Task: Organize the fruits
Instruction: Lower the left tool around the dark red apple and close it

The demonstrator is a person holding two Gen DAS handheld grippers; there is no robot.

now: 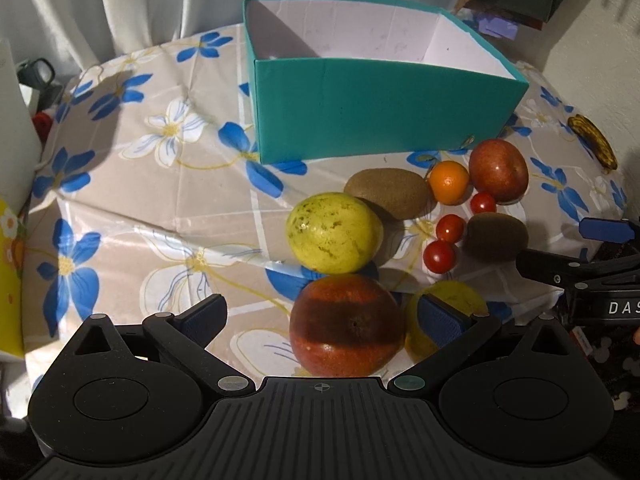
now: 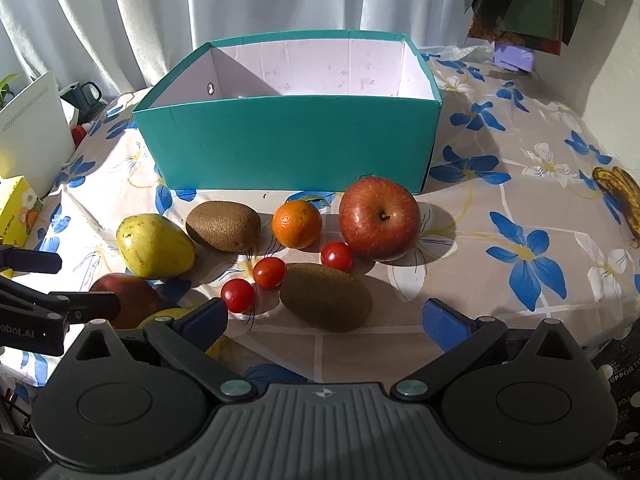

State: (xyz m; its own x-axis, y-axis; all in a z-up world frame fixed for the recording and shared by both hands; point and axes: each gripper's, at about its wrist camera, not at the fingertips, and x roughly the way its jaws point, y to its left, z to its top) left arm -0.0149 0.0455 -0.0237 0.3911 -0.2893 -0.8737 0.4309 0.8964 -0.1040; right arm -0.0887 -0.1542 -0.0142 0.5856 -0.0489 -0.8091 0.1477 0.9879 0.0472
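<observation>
On a glossy flower-print tablecloth [image 2: 520, 152], a speckled yellow pear [image 2: 154, 245], fuzzy kiwis [image 2: 223, 225], a mandarin [image 2: 297, 224], cherry tomatoes [image 2: 270, 272] and a shiny red apple [image 2: 380, 218] lie before a teal cardboard box [image 2: 288, 142] near the far edge. The left gripper [image 1: 320, 320], jaws apart, flanks a second apple [image 1: 347, 325]; the right gripper [image 2: 324, 320] gapes near a kiwi [image 2: 326, 297].

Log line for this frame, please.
stage: pre-grasp | left tongs: open over near red apple | right tongs: open near kiwi | teal box: fruitless
</observation>
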